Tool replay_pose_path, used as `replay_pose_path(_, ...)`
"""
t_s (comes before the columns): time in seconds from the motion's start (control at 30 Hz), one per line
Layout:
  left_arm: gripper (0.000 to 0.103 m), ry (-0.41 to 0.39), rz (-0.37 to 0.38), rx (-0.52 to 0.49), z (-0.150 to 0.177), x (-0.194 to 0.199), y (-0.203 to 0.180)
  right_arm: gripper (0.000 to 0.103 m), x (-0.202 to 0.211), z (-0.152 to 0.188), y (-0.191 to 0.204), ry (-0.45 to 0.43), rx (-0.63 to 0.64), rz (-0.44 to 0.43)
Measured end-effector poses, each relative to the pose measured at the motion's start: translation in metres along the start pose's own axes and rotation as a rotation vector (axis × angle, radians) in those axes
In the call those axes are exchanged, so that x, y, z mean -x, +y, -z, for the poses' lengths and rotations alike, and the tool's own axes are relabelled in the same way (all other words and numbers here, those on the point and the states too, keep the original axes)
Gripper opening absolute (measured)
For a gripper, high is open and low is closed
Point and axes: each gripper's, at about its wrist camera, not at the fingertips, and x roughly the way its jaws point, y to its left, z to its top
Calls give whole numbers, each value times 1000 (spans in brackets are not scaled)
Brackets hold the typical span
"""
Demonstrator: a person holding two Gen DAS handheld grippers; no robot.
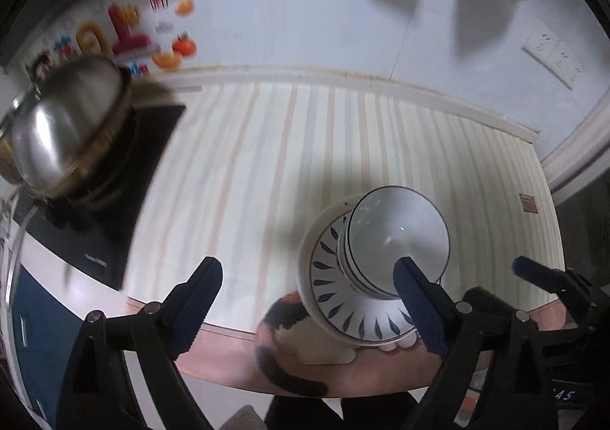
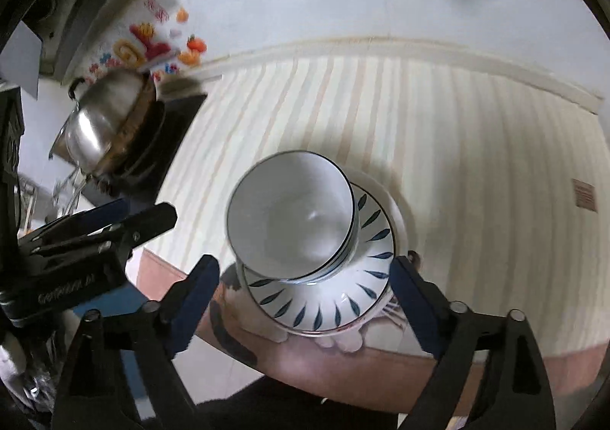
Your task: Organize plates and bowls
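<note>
On the striped cloth (image 2: pixel 457 148), white bowls (image 2: pixel 293 224) top leaf-patterned plates (image 2: pixel 324 300); both grippers (image 1: pixel 309 300) (image 2: pixel 305 300) gape wide.

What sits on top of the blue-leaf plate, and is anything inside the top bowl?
A stack of white bowls with dark rims sits on the blue-leaf plate. The top bowl looks empty. The plate's centre and the lower bowls' insides are covered, so their contents and exact count cannot be seen.
</note>
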Motion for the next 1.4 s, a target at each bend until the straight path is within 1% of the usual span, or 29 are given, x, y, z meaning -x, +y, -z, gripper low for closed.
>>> replay_pose_path(0.07,95,-40,0,-14,3,16,1,98,21,8,8,-62,-13,40)
replay_pose_path(0.13,102,-78,5,-29,7,34,4,100,44,15,17,-127,-25,79)
replay_pose_path(0.2,102,-111,-2,-39,10,51,5,100,63,22,24,-180,-32,111)
replay_pose_path(0.3,103,-139,8,-39,18,67,9,101,91,32,32,-232,-38,150)
replay_pose_path(0.4,103,-175,16,-33,28,87,10,102,117,43,38,-275,-34,171)
replay_pose_path(0.5,103,-202,31,-25,39,105,8,102,144,57,44,-319,-32,173)
replay_pose_path(0.6,103,-233,25,-20,54,126,4,102,166,72,50,-350,-17,180)
replay_pose_path(0.7,103,-274,-12,-12,72,151,-2,102,186,90,55,-370,4,177)
replay_pose_path(0.9,103,-306,-43,10,108,184,-6,102,221,132,66,-374,45,150)
replay_pose_path(1.0,103,-309,-40,29,127,198,-4,102,237,152,72,-382,61,154)
replay_pose_path(1.1,103,-316,-49,26,145,212,-3,103,257,174,79,-409,71,166)
replay_pose_path(1.2,103,-323,-43,22,161,225,-1,103,271,192,85,-432,71,179)
replay_pose_path(1.4,103,-351,-41,14,185,247,9,103,293,223,102,-460,57,186)
